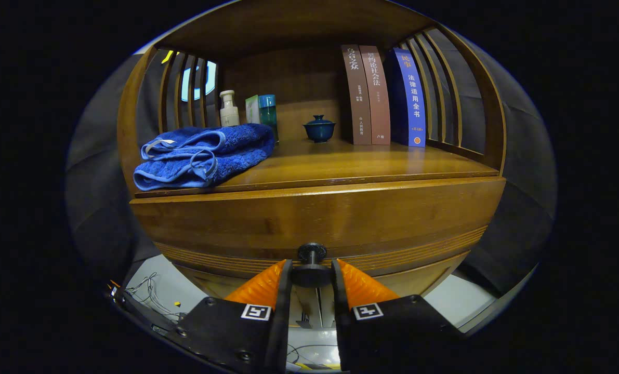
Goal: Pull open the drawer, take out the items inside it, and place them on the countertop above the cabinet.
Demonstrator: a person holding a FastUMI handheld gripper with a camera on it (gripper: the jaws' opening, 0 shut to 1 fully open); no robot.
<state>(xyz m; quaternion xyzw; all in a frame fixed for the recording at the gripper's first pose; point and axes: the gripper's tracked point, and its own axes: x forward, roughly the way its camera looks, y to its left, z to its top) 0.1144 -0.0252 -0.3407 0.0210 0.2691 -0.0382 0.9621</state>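
Three upright books [384,96], a lidded blue cup [319,128], a pump bottle [229,109], a green box [252,108]

— Gripper [312,272]: level, aimed straight ahead at 12 o'clock.
— Fingers [262,285]?
— One at 11 o'clock, one at 1 o'clock, narrow gap between. Closed in on the drawer knob [312,267], pressing from both sides.
— Tilt?
— None visible.
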